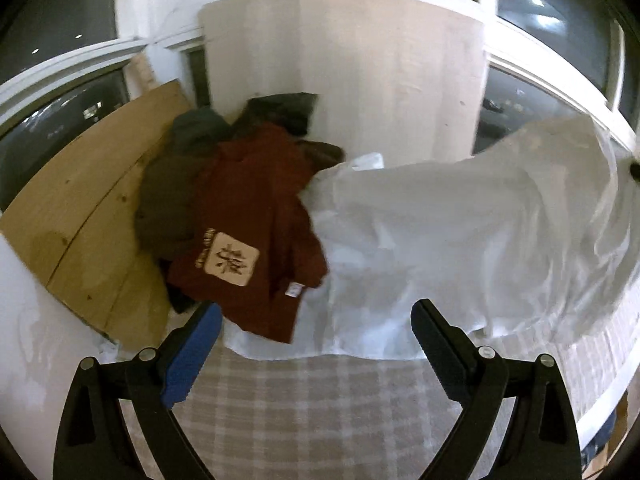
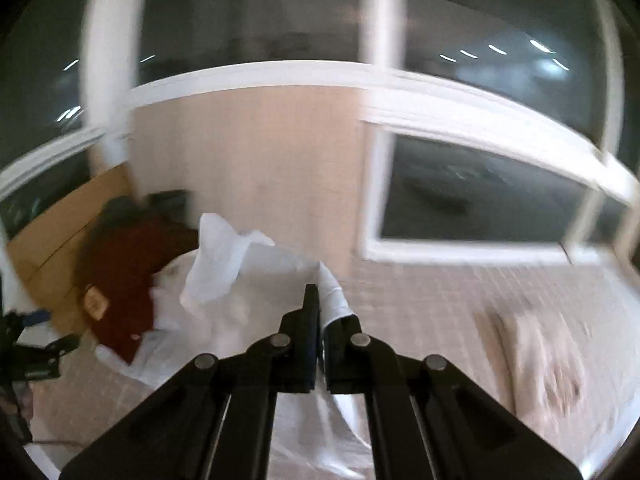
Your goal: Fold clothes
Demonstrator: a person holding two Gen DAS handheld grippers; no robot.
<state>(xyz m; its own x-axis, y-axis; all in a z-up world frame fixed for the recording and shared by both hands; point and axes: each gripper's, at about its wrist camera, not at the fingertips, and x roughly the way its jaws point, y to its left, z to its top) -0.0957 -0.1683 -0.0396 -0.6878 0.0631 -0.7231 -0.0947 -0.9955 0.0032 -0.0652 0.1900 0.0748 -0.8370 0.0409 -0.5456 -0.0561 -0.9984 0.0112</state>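
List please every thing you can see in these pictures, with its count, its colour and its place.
white garment: one, white, spread over the checked surface, one edge lifted at the right
red garment: one, dark red with a pale square print, on the clothes pile, overlapping the white garment's left edge
dark garments: several, olive and black, piled behind the red one; exact count unclear
checked cover: one, beige and white, under the clothes
wooden board: one, light brown, leaning at the left
windows: several dark panes, white frames, behind
left tool: one, black with a blue pad, open, holding nothing
right tool: one, black, shut on the white garment
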